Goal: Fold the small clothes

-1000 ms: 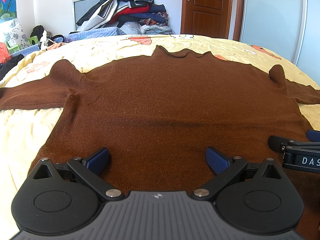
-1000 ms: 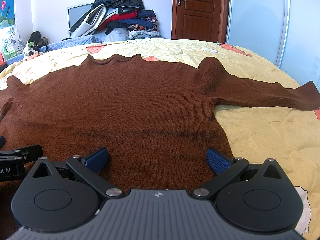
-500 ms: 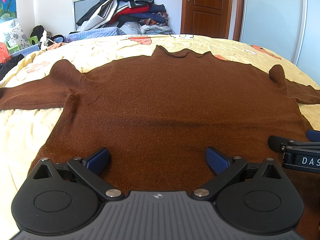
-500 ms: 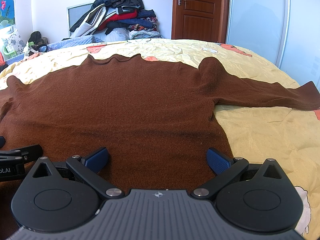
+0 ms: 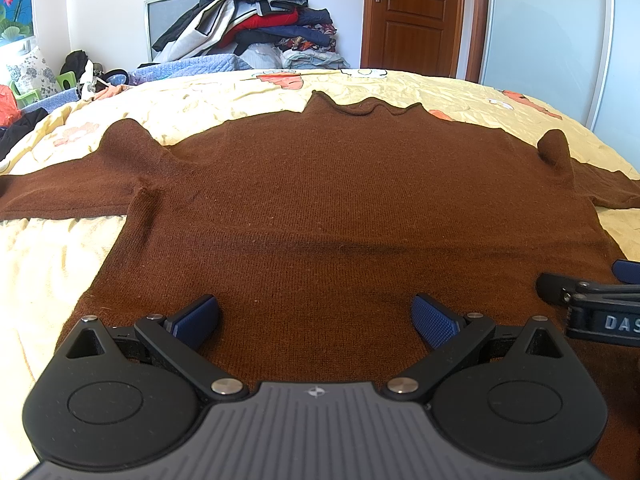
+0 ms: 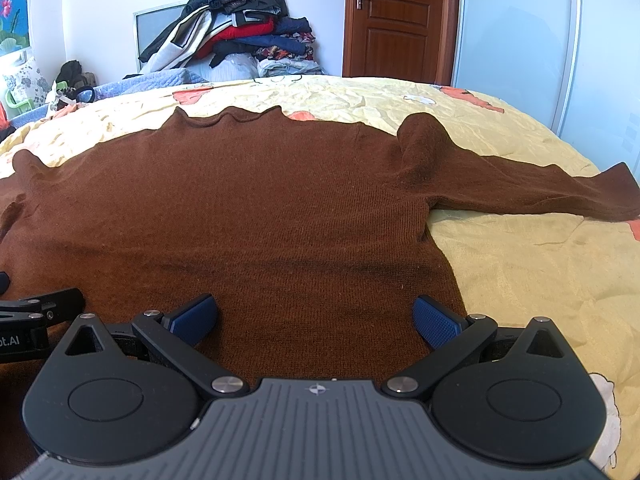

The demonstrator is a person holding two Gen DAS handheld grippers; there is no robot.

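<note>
A wide bed point(image 5: 280, 92) with a crumpled yellow sheet printed with orange shapes is filling both views. Behind it, a white wall is carrying a tall heap of piled clothes point(image 5: 256, 20), with a brown wooden door point(image 5: 412, 16) to its right and a pale sliding wardrobe panel point(image 6: 516, 40) further right. At the bed's far left edge, small clutter is sitting beside a floral cushion point(image 5: 30, 76), too blurred to name.

A brown knitted sweater point(image 5: 340, 208) is lying flat on the bed, neck pointing away toward the wall, hem nearest the cameras. Its sleeves are stretching out to both sides: the left sleeve point(image 5: 60, 196) is running toward the left edge of the left wrist view, and the right sleeve point(image 6: 532, 192) is reaching across the sheet in the right wrist view. A faint dark crease is crossing the body. Nothing is lying on top of it.

The left tool point(image 5: 316, 316) is hovering over the hem with its blue pads spread wide, holding nothing. The right tool point(image 6: 316, 316) is doing the same just beside it, near the sweater's right edge, its jaws wide and empty. Each tool's black frame is showing at the edge of the other's view.
</note>
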